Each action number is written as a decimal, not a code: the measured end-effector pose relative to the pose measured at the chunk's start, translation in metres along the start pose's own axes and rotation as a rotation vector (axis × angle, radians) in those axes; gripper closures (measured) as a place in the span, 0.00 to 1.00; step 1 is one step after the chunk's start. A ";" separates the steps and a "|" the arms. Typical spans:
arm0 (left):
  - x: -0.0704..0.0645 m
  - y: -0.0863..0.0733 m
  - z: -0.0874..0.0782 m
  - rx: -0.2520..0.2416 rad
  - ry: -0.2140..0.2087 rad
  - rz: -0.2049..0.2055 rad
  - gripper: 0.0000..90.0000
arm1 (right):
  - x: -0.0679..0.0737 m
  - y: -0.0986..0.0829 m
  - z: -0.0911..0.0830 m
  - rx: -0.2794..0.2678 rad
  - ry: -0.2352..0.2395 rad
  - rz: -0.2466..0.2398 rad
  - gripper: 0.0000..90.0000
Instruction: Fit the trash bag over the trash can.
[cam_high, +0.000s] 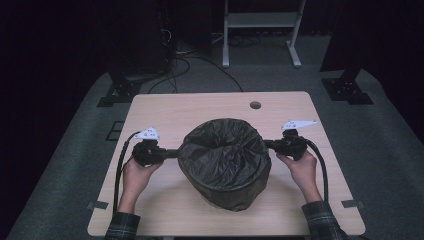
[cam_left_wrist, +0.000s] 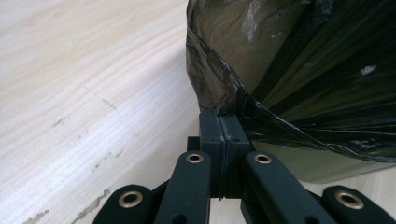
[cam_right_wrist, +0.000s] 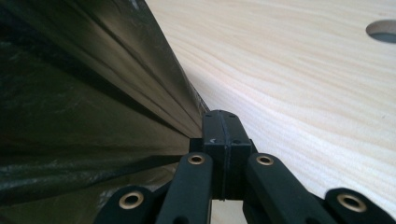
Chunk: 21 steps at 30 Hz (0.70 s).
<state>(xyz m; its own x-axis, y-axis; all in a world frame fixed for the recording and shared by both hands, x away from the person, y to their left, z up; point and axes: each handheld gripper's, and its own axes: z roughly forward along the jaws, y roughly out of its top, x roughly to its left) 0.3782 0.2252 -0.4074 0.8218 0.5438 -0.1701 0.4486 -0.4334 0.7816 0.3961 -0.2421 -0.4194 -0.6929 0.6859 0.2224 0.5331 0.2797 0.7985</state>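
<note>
A bin (cam_high: 227, 192) lined with a black bin bag (cam_high: 223, 152) stands mid-table (cam_high: 160, 107). The left gripper (cam_high: 172, 153) pinches the bag's left rim, jaws closed. The right gripper (cam_high: 268, 144) clamps its right rim likewise.

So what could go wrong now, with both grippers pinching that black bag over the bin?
1. The bag is thin plastic, pulled taut where the left gripper and right gripper clamp only a small bit of its edge. It could tear or slip out.
2. The bin stands free on the table. An uneven pull from one side might tip or drag it.
</note>
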 end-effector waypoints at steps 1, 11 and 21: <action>0.000 -0.001 0.001 0.001 -0.001 -0.001 1.00 | 0.000 -0.001 0.001 0.005 -0.003 0.002 1.00; -0.004 0.003 -0.028 -0.126 0.010 -0.003 0.56 | 0.006 0.004 -0.024 -0.076 -0.027 -0.027 0.72; -0.026 0.007 -0.062 -0.210 -0.042 0.115 0.31 | 0.028 0.008 -0.068 -0.125 0.080 -0.120 0.48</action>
<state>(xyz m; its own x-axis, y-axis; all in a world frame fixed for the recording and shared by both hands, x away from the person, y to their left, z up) 0.3381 0.2523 -0.3605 0.8790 0.4673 -0.0946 0.2724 -0.3295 0.9040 0.3476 -0.2663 -0.3682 -0.7870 0.5956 0.1608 0.3831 0.2674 0.8842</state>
